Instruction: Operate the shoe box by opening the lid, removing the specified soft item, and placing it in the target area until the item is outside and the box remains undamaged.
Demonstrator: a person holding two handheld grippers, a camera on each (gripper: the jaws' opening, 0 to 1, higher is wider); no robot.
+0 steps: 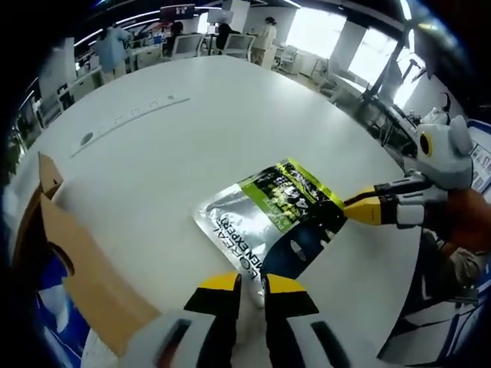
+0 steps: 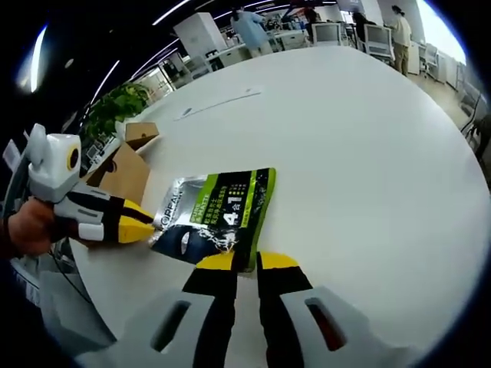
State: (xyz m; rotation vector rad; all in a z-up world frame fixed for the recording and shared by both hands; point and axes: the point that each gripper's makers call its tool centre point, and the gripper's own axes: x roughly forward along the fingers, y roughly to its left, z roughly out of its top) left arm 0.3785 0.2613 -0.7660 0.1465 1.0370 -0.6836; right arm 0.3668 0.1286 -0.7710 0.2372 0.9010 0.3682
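Yellow-tipped left hand-held gripper (image 1: 252, 287) and right hand-held gripper (image 2: 239, 264) each pinch opposite edges of the soft pouch (image 1: 272, 218), holding it spread on the white table (image 1: 192, 138), outside the cardboard shoe box (image 1: 69, 268) at left.

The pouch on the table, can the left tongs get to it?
Probably yes. The pouch lies flat on the white table just beyond the left tongs, with nothing between. The right tongs are at its far corner; the cardboard box sits off to the side.
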